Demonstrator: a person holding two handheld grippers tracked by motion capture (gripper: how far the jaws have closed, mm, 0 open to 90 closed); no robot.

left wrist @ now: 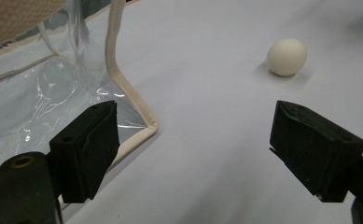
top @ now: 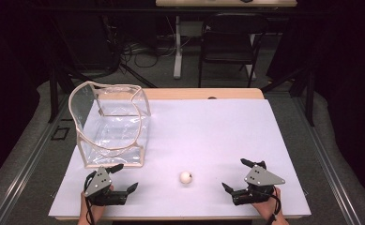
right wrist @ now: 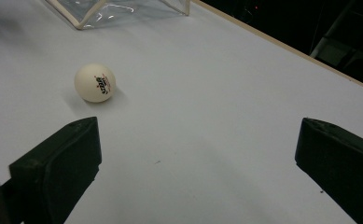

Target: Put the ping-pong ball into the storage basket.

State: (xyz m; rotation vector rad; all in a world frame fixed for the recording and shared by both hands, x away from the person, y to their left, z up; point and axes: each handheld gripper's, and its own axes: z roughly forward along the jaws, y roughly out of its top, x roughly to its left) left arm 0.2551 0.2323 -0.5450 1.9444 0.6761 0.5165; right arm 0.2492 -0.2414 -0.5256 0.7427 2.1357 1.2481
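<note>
I see one white ball (top: 186, 177) on the table (top: 208, 126), near the front edge, sitting free, nothing touching it. It's round, so no long axis to call. In the right gripper view the ball (right wrist: 95, 82) has its small printed logo facing that camera.

One clear plastic bag (top: 110, 124) with cream piping stands open on the table, well back and left of the ball, mouth up and leaning toward the ball's side. In the left gripper view the bag's (left wrist: 62, 88) near bottom corner is just ahead of the left-hand jaw; I can't tell if they touch.

Two grippers, both low over the table. Left gripper (top: 124, 179) is left of the ball, between ball and bag, jaws spread wide with nothing between them. In its own view the ball (left wrist: 286, 56) lies ahead and off to the right.

Right gripper (top: 236, 174) is right of the ball, well apart from it, jaws spread wide, nothing between them. In its own view the ball sits ahead, toward the left-hand jaw.

Count: one ball, one bag, two grippers.
</note>
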